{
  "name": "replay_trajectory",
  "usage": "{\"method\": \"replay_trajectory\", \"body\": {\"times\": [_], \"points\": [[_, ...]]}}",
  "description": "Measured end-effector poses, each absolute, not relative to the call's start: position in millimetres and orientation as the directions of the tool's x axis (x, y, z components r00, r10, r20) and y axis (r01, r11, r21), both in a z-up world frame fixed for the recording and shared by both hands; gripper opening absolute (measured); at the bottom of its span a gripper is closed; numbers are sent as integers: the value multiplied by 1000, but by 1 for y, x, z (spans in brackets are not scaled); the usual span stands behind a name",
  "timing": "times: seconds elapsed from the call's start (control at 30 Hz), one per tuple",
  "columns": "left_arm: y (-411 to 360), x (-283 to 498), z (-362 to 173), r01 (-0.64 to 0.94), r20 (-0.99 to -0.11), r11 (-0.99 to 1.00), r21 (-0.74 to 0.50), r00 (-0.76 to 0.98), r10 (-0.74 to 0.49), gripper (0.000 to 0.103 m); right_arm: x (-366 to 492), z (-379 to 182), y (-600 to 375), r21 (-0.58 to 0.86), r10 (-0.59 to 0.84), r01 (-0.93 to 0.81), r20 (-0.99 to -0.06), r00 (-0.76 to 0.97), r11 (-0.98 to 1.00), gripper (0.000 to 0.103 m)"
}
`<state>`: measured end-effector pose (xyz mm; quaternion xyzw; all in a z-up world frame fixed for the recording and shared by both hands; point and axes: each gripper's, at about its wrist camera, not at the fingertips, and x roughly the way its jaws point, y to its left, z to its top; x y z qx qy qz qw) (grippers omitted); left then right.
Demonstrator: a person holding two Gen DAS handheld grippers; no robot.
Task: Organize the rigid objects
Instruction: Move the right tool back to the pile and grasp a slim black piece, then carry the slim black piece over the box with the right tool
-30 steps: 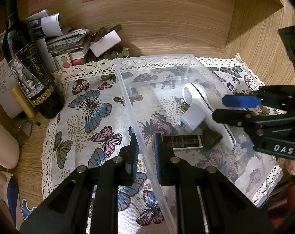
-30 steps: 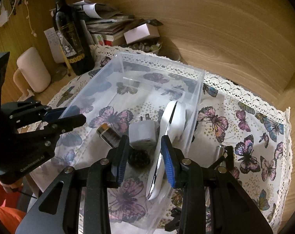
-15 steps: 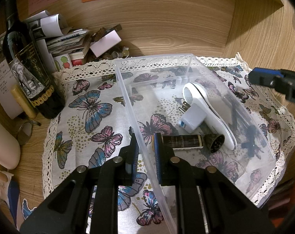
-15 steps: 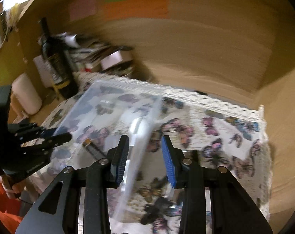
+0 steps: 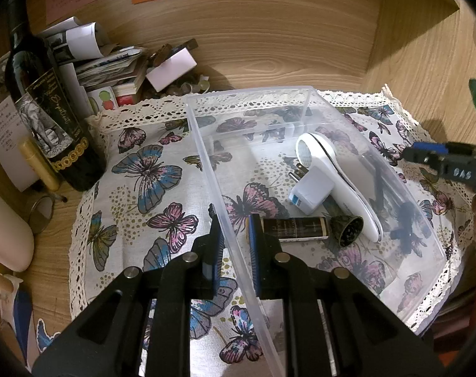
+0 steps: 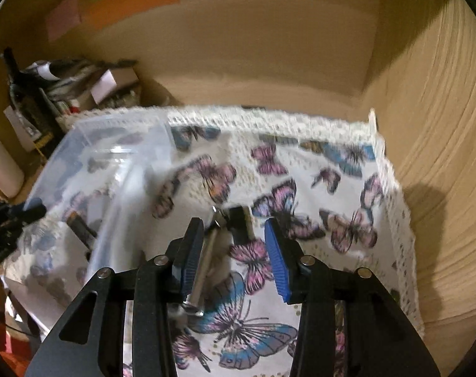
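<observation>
Right gripper (image 6: 234, 251) now outside bin (image 5: 225, 220), seemingly.

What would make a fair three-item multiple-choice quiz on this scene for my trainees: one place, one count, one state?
1. Where does the white handheld device lie?
A. inside the clear plastic bin
B. on the paper pile
C. beside the dark wine bottle

2. How many things lie in the bin?
A. two
B. four
C. six

3. What is the left gripper doing?
A. hanging open over the cloth
B. clamped on the bin's side wall
C. holding the bottle

Answers:
1 A, it rests on the bin floor.
2 B, the device, a white plug adapter, a dark cylindrical tube and a small dark cup-shaped piece.
3 B, its fingers straddle the wall, shut.
</observation>
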<state>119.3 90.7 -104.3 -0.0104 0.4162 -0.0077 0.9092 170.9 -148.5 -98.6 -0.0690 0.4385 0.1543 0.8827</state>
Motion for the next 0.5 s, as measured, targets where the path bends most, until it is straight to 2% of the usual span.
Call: {"method": "replay_trajectory", "body": {"times": [0.5], "points": [[93, 120, -104, 3, -759, 1000, -31, 651, -26, 14, 208, -147, -140, -10, 169, -346, -860, 482, 938, 37]]}}
